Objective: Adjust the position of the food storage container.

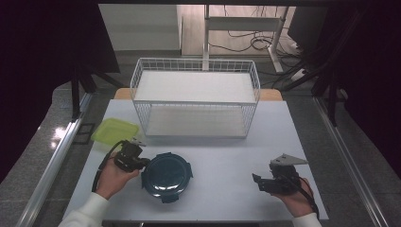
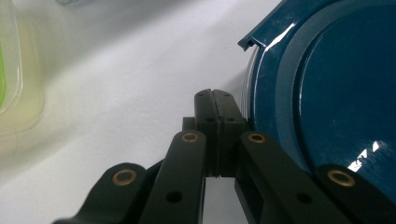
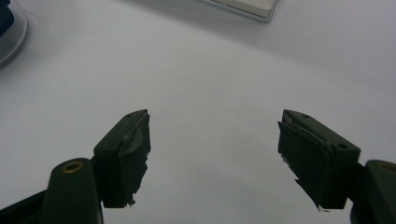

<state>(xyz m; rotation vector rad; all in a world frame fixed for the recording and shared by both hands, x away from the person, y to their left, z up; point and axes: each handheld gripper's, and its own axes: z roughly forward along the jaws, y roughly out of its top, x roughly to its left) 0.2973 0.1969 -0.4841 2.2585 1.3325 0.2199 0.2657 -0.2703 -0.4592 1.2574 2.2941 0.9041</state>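
A white table (image 1: 227,156) carries everything here, its surface plain and matte, with a strip of wood showing along its far edge. Toward the back, near the middle, stands a white wire rack (image 1: 196,97) with two shelves, its feet on the tabletop. At the left, just in front of the rack's near left corner, lies a yellow-green container (image 1: 115,130), flat on the surface. Closer to the person, left of centre, a round dark blue lid (image 1: 166,176) with clip tabs around its rim lies flat on the table, near the container but apart from it.
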